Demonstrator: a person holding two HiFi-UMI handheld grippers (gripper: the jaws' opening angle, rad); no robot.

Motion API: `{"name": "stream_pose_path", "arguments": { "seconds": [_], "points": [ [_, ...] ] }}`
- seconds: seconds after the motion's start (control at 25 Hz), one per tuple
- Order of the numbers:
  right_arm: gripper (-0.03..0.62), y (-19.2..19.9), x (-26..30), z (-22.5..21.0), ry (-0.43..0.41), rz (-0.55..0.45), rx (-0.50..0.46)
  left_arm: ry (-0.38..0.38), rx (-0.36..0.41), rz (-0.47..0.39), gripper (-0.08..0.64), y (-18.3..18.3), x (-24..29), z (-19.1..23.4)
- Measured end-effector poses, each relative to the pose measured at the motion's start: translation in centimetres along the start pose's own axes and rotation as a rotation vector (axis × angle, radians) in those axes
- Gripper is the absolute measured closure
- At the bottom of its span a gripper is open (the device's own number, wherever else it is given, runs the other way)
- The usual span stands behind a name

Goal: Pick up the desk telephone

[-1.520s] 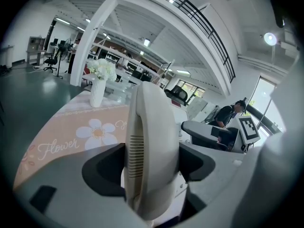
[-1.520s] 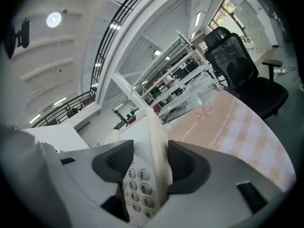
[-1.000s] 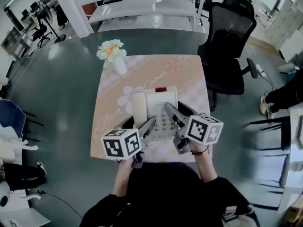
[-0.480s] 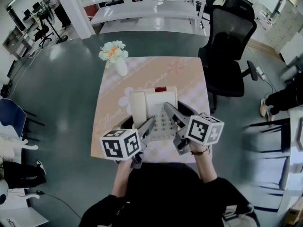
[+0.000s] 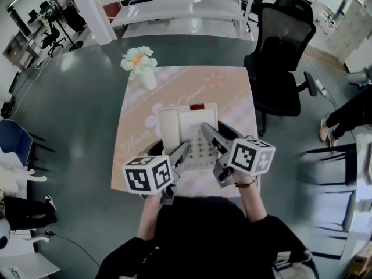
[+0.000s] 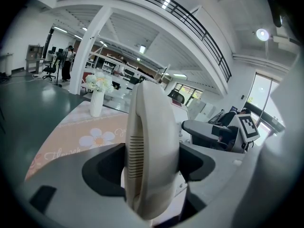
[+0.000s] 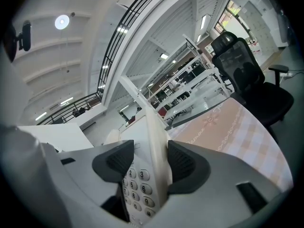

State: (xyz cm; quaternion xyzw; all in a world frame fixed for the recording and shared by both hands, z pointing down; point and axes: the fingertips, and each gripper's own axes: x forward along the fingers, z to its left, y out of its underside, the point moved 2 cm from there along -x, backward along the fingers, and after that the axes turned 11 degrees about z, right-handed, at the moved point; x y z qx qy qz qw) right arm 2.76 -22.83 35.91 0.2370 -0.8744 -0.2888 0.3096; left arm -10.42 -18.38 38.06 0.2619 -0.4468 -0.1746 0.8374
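The left claw (image 6: 152, 164) was clenched on the handset (image 6: 151, 122), and the right claw (image 7: 149, 164) on the right edge of the phone (image 5: 196, 125). Both grips seemed set. The phone lay on or barely off the worktop (image 5: 228, 92), so the lift seemingly remained.

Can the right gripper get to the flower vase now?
Probably not: the right gripper is shut on the desk telephone, and the flower vase stands far left, beyond the handset clamped by the left gripper.
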Motion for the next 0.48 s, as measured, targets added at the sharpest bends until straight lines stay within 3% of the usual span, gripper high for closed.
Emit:
{"name": "stream_pose_path", "arguments": {
  "seconds": [0.48],
  "points": [
    [0.382, 0.18, 0.46, -0.3, 0.005, 0.015, -0.003, -0.005, -0.009, 0.012, 0.236, 0.3, 0.44, 0.45]
  ]
}}
